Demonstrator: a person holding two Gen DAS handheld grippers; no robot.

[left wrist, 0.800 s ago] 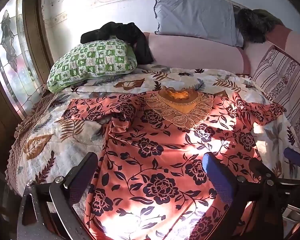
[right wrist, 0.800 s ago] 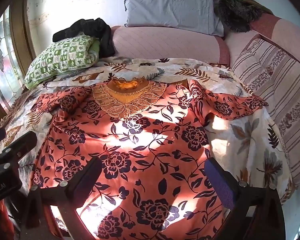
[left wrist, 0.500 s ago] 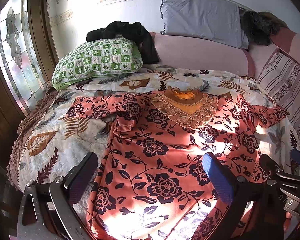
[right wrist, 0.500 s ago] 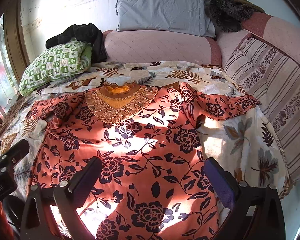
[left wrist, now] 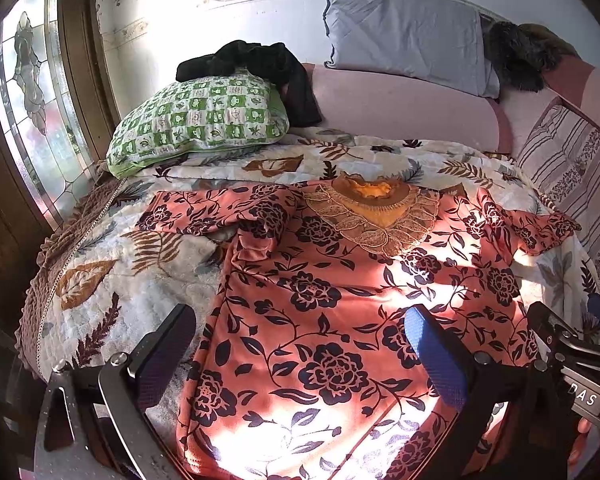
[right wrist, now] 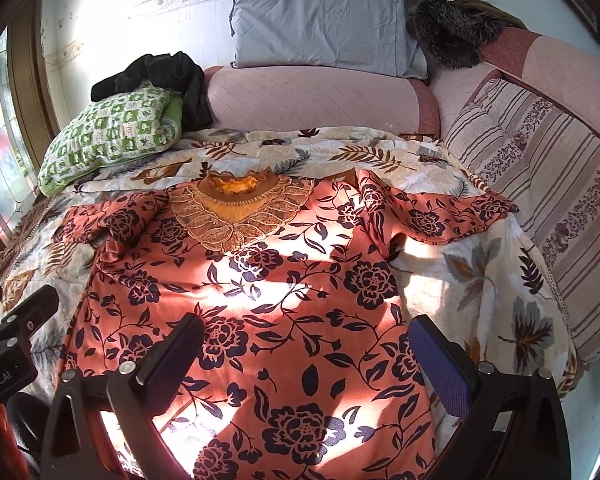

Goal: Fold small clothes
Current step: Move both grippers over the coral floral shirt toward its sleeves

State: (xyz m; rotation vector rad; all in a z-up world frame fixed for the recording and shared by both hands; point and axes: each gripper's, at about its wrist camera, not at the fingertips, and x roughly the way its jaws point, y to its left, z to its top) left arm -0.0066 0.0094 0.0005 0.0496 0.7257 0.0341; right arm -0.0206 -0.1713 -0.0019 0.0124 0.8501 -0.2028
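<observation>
- Both grippers have backed off a bit over the last second, so more of the top [left wrist: 340, 312] shows.
- It lies flat on the bed [left wrist: 112, 280], unfolded.
- Left gripper [left wrist: 300, 356] and right gripper [right wrist: 308, 364]: fingers wide, holding nothing, so folding hasn't started yet.

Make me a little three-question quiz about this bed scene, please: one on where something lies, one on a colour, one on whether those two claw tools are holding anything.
1. Where is the black garment?
A. on the green pillow
B. on the dress
C. on the floor

2. What colour is the dress?
A. plain blue
B. orange-red with dark flowers
C. white

3. How are the left gripper and right gripper?
A. both shut on the dress
B. one shut on a pillow
C. both open, holding nothing

Answers: 1 A, it is draped over the pillow's top; 2 B, the floral print shows in both views; 3 C, each pair of fingers stands wide apart above the cloth.
</observation>
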